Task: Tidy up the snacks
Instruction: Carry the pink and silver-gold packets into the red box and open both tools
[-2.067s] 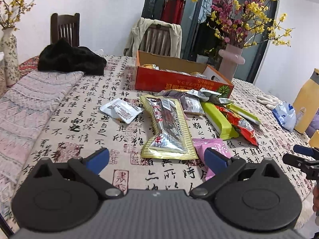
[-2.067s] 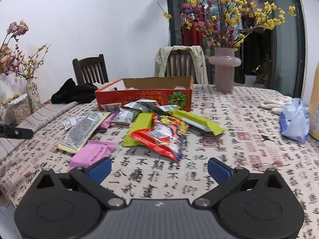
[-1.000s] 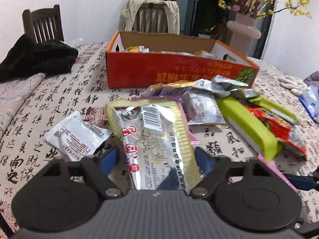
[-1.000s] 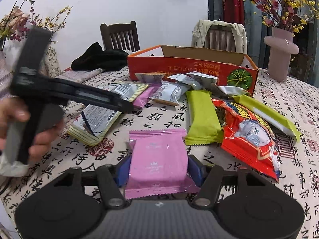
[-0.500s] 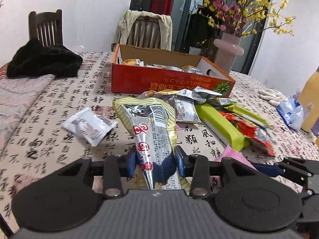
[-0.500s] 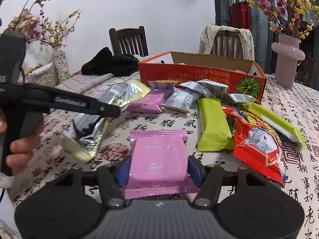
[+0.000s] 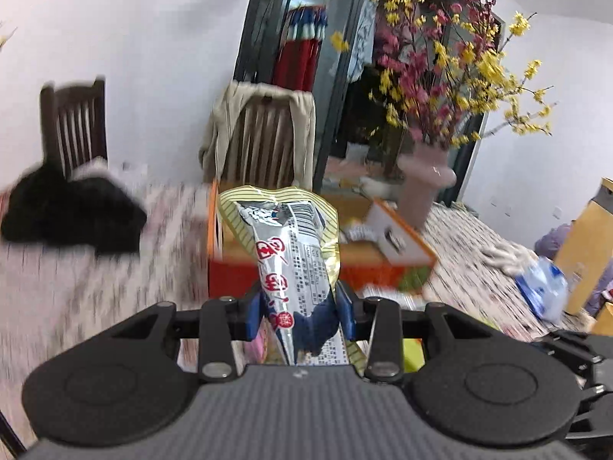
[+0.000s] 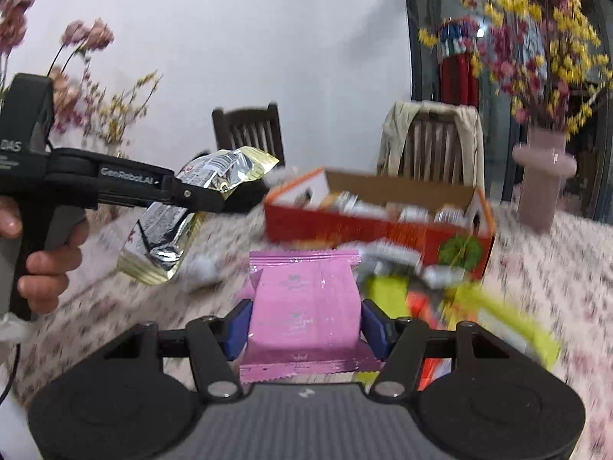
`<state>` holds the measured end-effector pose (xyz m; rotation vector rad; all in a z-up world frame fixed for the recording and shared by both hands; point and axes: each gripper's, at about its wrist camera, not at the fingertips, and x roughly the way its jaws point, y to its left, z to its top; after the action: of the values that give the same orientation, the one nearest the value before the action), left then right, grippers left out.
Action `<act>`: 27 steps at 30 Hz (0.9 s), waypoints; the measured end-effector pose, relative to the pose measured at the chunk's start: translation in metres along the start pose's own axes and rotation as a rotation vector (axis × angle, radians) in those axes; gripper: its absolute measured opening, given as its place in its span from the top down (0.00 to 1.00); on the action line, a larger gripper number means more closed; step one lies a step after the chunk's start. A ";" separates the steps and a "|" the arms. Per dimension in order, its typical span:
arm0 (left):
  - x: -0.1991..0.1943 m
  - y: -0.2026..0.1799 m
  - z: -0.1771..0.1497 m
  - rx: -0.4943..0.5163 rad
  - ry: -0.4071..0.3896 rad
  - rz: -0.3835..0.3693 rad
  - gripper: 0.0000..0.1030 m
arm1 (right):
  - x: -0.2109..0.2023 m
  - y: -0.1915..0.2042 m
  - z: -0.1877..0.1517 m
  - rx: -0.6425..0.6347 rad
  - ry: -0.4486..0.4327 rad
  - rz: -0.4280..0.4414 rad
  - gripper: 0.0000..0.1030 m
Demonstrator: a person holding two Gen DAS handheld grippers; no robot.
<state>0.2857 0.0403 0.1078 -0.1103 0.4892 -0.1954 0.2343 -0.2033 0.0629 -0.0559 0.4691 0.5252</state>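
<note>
The left claw (image 7: 299, 312) is closed on a silver packet (image 7: 293, 253), which is squeezed between the blue pads and lifted off the worktop (image 7: 76, 287). The right claw (image 8: 304, 324) is closed on a pink packet (image 8: 306, 299), also held above the worktop. Behind both, an orange box (image 8: 367, 226) with snacks inside is seen. More packets are scattered in front of it, blurred. A hand (image 8: 42, 264) is seen on the left claw's handle.

The left gripper (image 8: 214, 199) reads "GenRobot.AI" and "DAS".
</note>
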 end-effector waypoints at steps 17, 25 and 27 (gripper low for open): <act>0.236 0.042 0.082 0.049 0.161 0.113 0.62 | 0.270 -0.125 0.152 0.182 0.195 -0.052 0.42; 0.256 0.052 0.054 0.125 0.183 0.074 0.28 | 0.365 -0.138 0.149 0.241 0.305 -0.083 0.40; 0.253 0.054 0.054 0.119 0.171 0.061 0.25 | 0.376 -0.140 0.148 0.245 0.315 -0.072 0.40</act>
<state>0.5394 0.0426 0.0317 0.0384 0.6493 -0.1747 0.6516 -0.1225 0.0188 0.0805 0.8338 0.3856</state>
